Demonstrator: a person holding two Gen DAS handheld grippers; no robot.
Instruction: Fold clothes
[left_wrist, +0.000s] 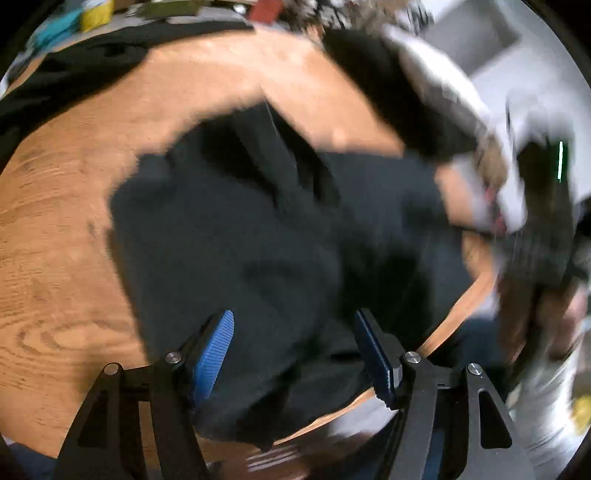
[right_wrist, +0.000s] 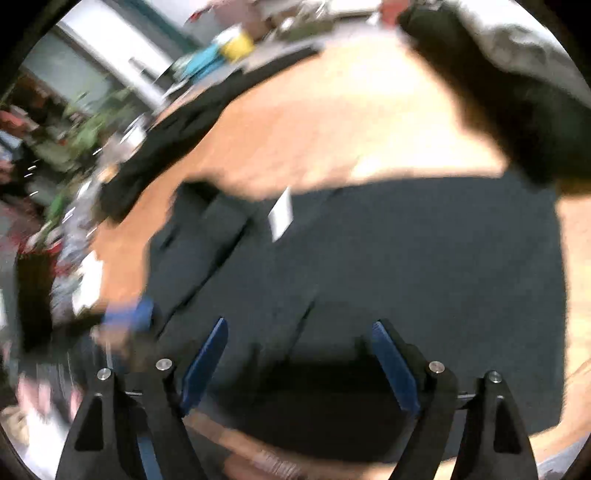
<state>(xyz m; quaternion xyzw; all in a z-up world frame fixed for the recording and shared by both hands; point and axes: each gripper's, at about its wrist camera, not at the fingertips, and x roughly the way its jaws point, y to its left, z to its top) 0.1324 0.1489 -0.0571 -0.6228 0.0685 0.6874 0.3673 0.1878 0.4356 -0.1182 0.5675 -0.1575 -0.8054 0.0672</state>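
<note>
Dark garment (left_wrist: 266, 236), partly folded, near table (left_wrist: 55, 229) front edge, one corner overhanging. Left gripper (left_wrist: 293, 350) and right gripper (right_wrist: 299, 363) both spread wide above the cloth, holding nothing. Risk: overhanging corner sliding off, undoing folds, if dragged.

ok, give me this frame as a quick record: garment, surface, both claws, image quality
garment: dark shirt, partly folded, lying on the table, white tag showing
surface: round wooden table
left claw: open, above the shirt's near edge, holding nothing
right claw: open, above the shirt, holding nothing
other cloth: second dark garment at the table's far edge
image quality: motion blur in both views
</note>
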